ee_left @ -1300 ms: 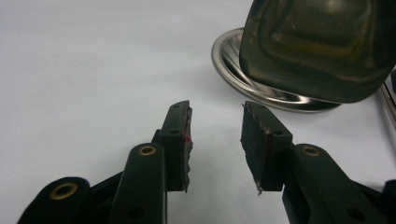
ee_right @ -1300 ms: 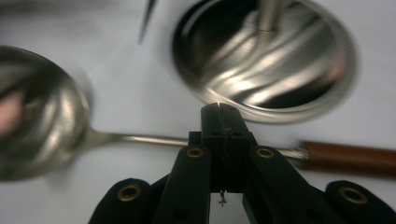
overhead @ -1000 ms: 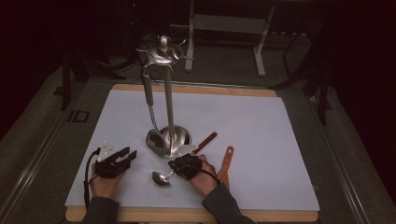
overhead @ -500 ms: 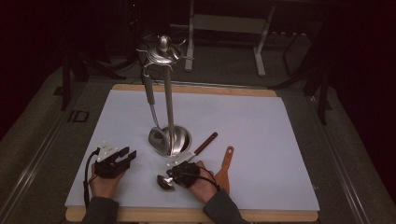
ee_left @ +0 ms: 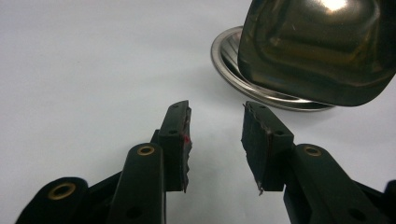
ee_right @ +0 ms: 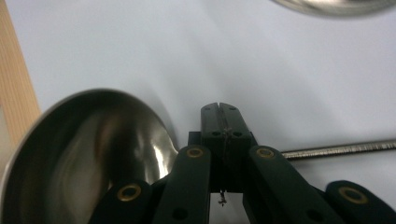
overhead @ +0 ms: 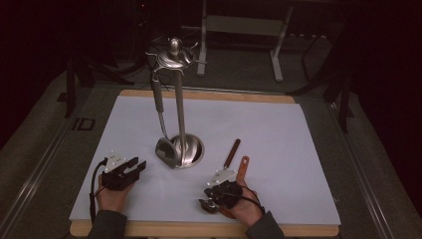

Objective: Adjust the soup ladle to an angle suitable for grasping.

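A steel utensil stand (overhead: 178, 99) rises from a round base (overhead: 195, 149) on the white mat (overhead: 278, 129). A turner hangs from it, its blade (overhead: 165, 152) just off the base. My left gripper (overhead: 135, 166) lies at the front left, open and empty. In the left gripper view its tips (ee_left: 215, 116) point at the base (ee_left: 261, 91) and the blade (ee_left: 317, 46). My right gripper (overhead: 213, 198) is at the front centre, shut pad to pad (ee_right: 219, 112). A steel spoon runs under its jaws, bowl (ee_right: 93, 154) on one side and handle (ee_right: 336, 149) on the other.
A wooden spatula (overhead: 242, 167) and a dark-handled utensil (overhead: 232, 152) lie on the mat just beyond my right hand. The wooden table edge (overhead: 199, 228) runs close in front of both hands. Dark frames and a metal rack (overhead: 239, 30) stand behind the table.
My right hand has slid to the right and nearer the front edge, and the spoon has moved along with it. The left gripper has stayed where it was.
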